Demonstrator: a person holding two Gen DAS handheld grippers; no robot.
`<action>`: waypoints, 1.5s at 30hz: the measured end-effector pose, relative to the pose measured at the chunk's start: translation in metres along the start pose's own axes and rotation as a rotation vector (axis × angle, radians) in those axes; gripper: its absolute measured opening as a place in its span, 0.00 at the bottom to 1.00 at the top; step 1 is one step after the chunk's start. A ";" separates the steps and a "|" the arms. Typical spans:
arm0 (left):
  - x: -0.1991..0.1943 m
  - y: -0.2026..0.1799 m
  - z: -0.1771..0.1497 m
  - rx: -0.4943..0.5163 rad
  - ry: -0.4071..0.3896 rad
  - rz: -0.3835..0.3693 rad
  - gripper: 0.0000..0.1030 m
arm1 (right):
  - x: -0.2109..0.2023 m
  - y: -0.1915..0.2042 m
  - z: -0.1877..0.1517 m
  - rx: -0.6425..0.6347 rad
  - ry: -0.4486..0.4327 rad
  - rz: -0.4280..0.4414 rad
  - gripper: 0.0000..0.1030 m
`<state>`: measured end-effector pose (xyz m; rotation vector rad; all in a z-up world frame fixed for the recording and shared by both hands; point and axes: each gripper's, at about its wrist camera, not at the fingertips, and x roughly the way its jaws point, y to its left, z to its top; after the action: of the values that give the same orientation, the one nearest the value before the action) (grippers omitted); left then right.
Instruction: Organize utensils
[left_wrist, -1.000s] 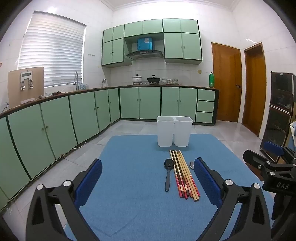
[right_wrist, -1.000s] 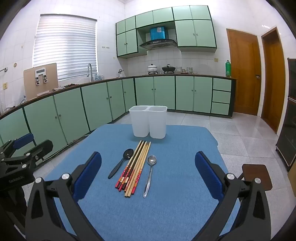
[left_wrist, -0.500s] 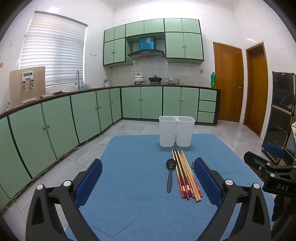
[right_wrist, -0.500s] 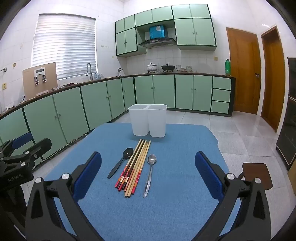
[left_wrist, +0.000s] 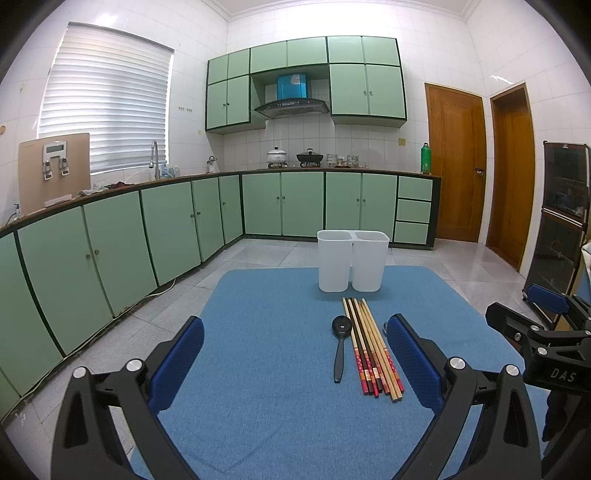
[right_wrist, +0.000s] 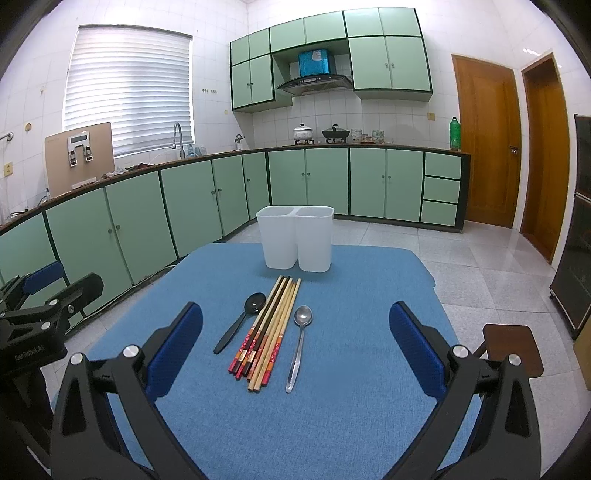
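Room: kitchen, green cabinets (right_wrist: 325, 181) along walls, tiled floor, two wooden doors at 2 o'clock.
Table: blue cloth-covered table (right_wrist: 351, 406) under everything.
Chopsticks: bundle (right_wrist: 271, 328) lying flat mid-table, tips toward 12, ends w/ red pattern toward 6; sticks touching side by side.
Black spoon: (right_wrist: 242, 321) just beside bundle at 9 o'clock, bowl up toward 12, handle angled to 7.
Metal spoon: (right_wrist: 300, 343) just beside bundle at 3 o'clock, bowl toward 12, not touching sticks.
Holder: white two-compartment bin (right_wrist: 295, 240) at 12 o'clock from bundle, upright, near stick tips but apart; contents can't be seen.
Right tongs: (right_wrist: 295, 350) spread wide, blue pads (right_wrist: 173, 343) either side of utensils, above table, nothing gripped.
Left tongs: (left_wrist: 293, 363) spread wide too, holding nothing; utensils sit toward 2 o'clock in its view, right pad (left_wrist: 413, 362) hides most of metal spoon.
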<state>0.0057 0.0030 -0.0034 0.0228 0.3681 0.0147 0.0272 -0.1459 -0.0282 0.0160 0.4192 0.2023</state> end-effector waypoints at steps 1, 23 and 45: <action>0.000 0.000 0.000 0.000 0.000 0.000 0.94 | 0.000 0.000 -0.001 0.000 0.000 0.001 0.95; 0.001 0.000 0.000 0.000 0.002 0.000 0.94 | 0.002 -0.001 -0.005 0.002 0.007 -0.002 0.95; 0.004 0.001 -0.005 -0.002 0.011 0.001 0.94 | 0.005 -0.002 -0.006 0.010 0.021 -0.005 0.95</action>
<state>0.0074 0.0044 -0.0091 0.0207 0.3789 0.0159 0.0300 -0.1473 -0.0355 0.0232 0.4410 0.1956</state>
